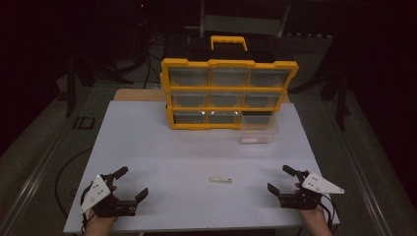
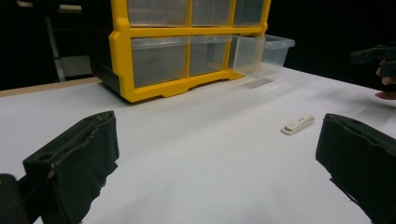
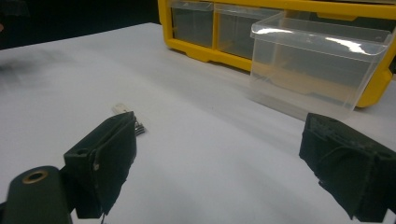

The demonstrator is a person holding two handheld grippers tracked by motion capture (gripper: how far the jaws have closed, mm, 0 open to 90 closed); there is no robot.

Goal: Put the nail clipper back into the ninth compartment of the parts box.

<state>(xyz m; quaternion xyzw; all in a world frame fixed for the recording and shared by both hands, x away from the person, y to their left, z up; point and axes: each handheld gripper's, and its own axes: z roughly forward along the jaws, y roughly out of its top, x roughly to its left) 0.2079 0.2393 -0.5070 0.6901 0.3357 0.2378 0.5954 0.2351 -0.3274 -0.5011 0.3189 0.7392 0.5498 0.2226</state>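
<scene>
White and small, the stick (image 1: 220, 180) lies at the lower centre of the high view, its long axis left to right. Your left gripper (image 1: 129, 183), lower left, stands wide and empty. Your right gripper (image 1: 282, 179), lower right, also wide and empty, looks a little nearer to it.

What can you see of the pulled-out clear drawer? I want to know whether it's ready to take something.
The clear drawer is a see-through plastic bin with a thin rim. It is drawn far forward from the bottom right slot of the yellow organizer and rests upright on the white table, open side up. It looks empty, apart from a pale streak low on its front that could be a reflection. Neither gripper touches it.
</scene>
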